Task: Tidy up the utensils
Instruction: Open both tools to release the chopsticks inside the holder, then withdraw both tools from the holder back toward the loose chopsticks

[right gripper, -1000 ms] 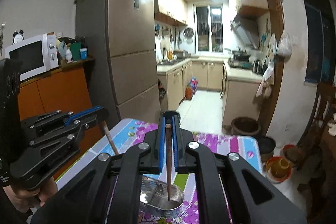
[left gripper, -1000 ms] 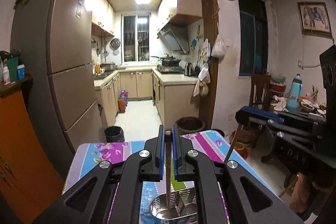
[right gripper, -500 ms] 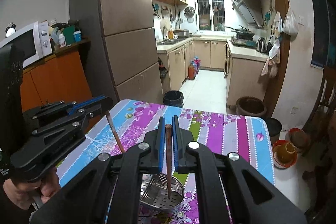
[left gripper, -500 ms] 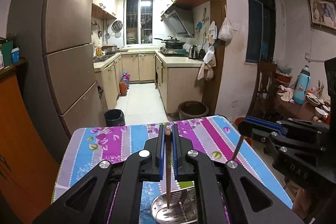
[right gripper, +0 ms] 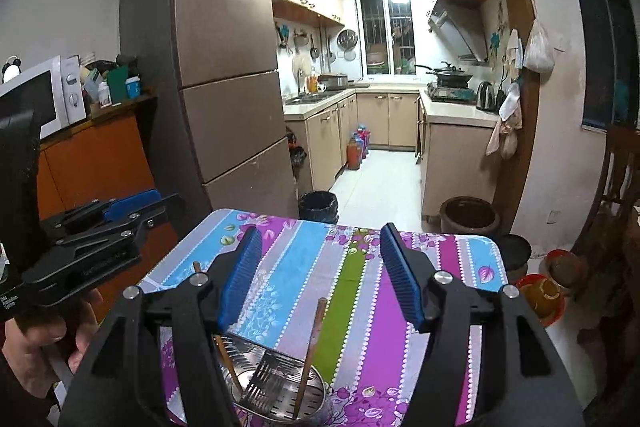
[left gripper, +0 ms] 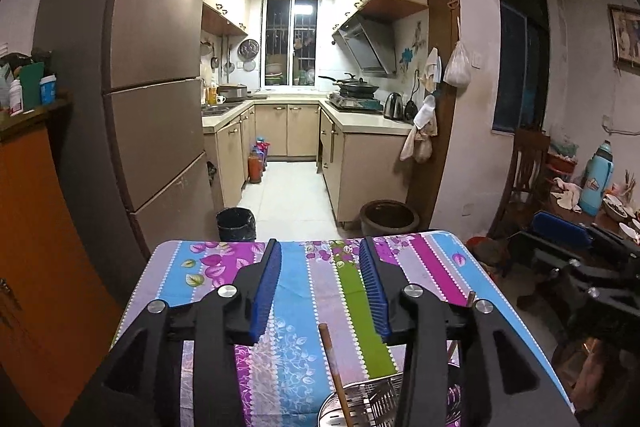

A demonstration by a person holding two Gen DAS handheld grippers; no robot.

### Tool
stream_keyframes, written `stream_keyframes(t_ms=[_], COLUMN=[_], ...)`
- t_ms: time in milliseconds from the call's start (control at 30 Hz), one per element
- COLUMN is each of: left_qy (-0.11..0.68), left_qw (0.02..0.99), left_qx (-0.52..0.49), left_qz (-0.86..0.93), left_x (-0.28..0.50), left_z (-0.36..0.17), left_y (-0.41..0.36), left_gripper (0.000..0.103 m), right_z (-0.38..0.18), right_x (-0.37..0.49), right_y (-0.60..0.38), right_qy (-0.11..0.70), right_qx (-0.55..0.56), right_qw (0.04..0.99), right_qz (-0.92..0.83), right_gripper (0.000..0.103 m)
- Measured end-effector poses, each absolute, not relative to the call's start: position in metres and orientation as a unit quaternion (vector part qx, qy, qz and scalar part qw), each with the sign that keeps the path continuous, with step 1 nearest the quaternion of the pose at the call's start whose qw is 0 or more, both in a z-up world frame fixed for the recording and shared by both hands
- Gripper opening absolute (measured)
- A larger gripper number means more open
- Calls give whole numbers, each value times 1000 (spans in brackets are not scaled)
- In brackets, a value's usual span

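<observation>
A steel utensil holder (right gripper: 276, 393) stands on the striped floral tablecloth (right gripper: 360, 267); it also shows in the left wrist view (left gripper: 372, 403). Two brown chopsticks lean inside it: one chopstick (right gripper: 310, 351) right of the divider and another chopstick (right gripper: 226, 355) at the left. In the left wrist view one chopstick (left gripper: 334, 371) stands between my fingers and a second chopstick (left gripper: 460, 327) shows behind the right finger. My left gripper (left gripper: 320, 291) is open and empty above the holder. My right gripper (right gripper: 320, 275) is open and empty above it too.
The table (left gripper: 452, 255) ends ahead, with a black bin (left gripper: 236, 225) and a brown pot (left gripper: 388, 219) on the floor beyond. A fridge (left gripper: 152, 99) and orange cabinet (left gripper: 36, 227) stand left. A chair (left gripper: 524, 171) and cluttered side table are right.
Both grippers opened and let go of their chopsticks, which now lean in the holder. Both views pulled back and up slightly, showing more tablecloth.
</observation>
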State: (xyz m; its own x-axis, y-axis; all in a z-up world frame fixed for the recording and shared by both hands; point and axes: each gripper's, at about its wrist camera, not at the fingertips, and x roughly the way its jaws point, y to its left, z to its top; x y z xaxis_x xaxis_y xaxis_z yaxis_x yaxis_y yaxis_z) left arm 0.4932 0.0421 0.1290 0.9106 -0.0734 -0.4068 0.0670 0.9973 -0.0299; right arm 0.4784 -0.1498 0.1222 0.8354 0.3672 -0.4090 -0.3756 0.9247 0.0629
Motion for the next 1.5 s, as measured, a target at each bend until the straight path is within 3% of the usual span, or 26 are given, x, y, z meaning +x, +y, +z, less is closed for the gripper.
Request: stream_keyframes(t_ms=[167, 533, 700, 900, 1200, 1500], left_qy=[203, 183, 139, 75, 75, 164], left_qw=[979, 982, 990, 996, 997, 984], left_qx=[-6, -6, 17, 40, 18, 54], left_qz=[-37, -37, -34, -26, -9, -43], left_x=[481, 432, 382, 295, 197, 140], left_z=[132, 137, 137, 124, 66, -49], left_y=[40, 36, 30, 36, 79, 79], left_gripper=[45, 50, 62, 73, 76, 76], right_z=[122, 134, 133, 116, 75, 11], right_x=[468, 428, 382, 309, 222, 160], right_y=[-157, -160, -162, -168, -185, -184], right_qy=[203, 171, 128, 82, 71, 94], right_qx=[-8, -9, -17, -37, -23, -20], right_qw=[960, 967, 974, 977, 976, 974], right_qz=[192, 189, 187, 193, 206, 204], right_gripper=[59, 70, 78, 79, 79, 79])
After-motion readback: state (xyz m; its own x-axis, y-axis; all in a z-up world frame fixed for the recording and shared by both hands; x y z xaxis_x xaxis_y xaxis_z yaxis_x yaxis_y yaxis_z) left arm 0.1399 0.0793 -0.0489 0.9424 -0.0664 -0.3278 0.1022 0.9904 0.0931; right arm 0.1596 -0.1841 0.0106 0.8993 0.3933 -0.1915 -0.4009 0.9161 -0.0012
